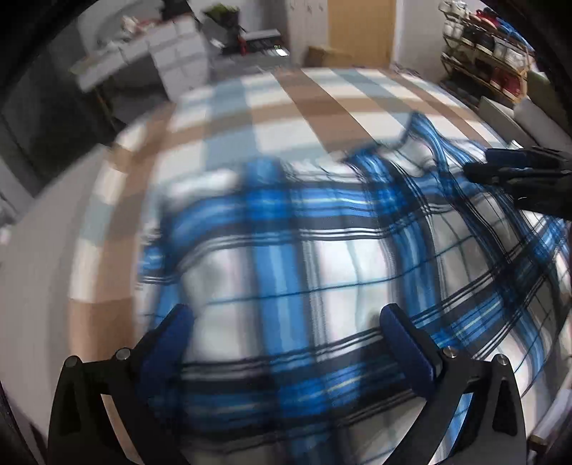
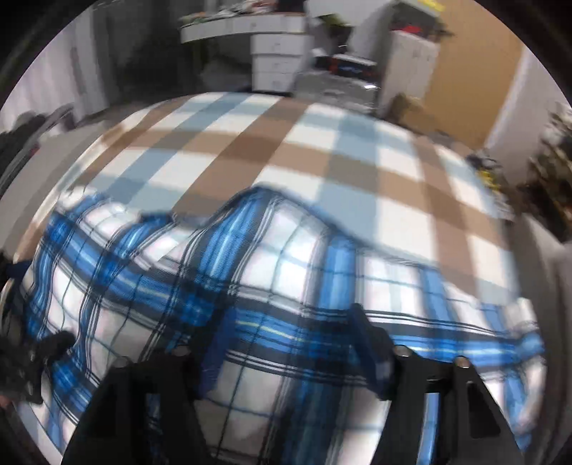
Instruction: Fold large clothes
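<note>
A large blue, white and black plaid shirt point(image 1: 321, 250) lies spread and rumpled on a bed with a brown, pale-blue and white checked cover point(image 1: 286, 107). My left gripper point(image 1: 286, 316) stands wide open just above the shirt's near part, nothing pinched between its blue pads. My right gripper point(image 1: 500, 168) reaches in from the right at the shirt's raised far edge. In the right wrist view the right gripper point(image 2: 291, 318) has its jaws partly apart over the shirt point(image 2: 268, 272), with cloth lying under and between the fingers. The left gripper point(image 2: 21, 357) shows dark and blurred at the left edge.
Past the bed's far end stand a white desk with drawers point(image 2: 279, 53), boxes and a wooden door point(image 1: 361, 28). A shoe rack point(image 1: 482, 46) is at the right. The checked cover point(image 2: 286, 143) beyond the shirt is bare.
</note>
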The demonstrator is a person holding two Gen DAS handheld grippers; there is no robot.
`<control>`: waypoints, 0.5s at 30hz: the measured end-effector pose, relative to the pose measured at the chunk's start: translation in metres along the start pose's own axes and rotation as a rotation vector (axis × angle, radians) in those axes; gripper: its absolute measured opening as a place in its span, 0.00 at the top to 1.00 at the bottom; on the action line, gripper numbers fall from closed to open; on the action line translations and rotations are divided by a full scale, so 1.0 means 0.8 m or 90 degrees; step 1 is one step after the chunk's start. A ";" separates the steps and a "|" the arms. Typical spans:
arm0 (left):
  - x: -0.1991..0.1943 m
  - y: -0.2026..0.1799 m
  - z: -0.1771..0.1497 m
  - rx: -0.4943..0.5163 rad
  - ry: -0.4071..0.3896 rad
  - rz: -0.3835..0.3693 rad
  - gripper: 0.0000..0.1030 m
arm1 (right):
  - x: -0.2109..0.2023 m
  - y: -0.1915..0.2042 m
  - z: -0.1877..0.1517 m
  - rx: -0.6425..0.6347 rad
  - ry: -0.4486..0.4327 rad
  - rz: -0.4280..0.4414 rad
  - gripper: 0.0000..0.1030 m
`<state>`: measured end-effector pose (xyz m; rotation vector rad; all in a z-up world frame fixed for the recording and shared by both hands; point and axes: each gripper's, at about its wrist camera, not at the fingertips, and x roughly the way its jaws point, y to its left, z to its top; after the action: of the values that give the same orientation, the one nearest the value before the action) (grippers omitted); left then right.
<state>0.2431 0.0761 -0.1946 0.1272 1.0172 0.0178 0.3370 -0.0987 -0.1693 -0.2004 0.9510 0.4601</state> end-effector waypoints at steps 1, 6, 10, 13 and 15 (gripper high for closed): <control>-0.008 0.007 -0.003 -0.009 -0.012 0.018 0.01 | -0.008 0.008 0.002 0.003 -0.014 0.029 0.43; -0.039 0.041 -0.036 -0.060 -0.034 0.031 0.01 | -0.006 0.098 0.020 -0.046 -0.027 0.115 0.43; -0.052 0.050 -0.057 -0.079 -0.047 0.031 0.01 | 0.062 0.143 0.023 -0.081 0.065 0.090 0.41; -0.054 0.051 -0.056 -0.095 -0.057 -0.023 0.01 | 0.053 0.150 0.025 -0.099 0.045 0.075 0.45; -0.058 0.045 -0.045 -0.085 -0.073 -0.050 0.01 | 0.027 0.123 0.018 -0.032 0.043 0.129 0.53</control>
<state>0.1895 0.1121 -0.1697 -0.0334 0.9023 0.0065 0.3128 0.0003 -0.1756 -0.1661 1.0316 0.6679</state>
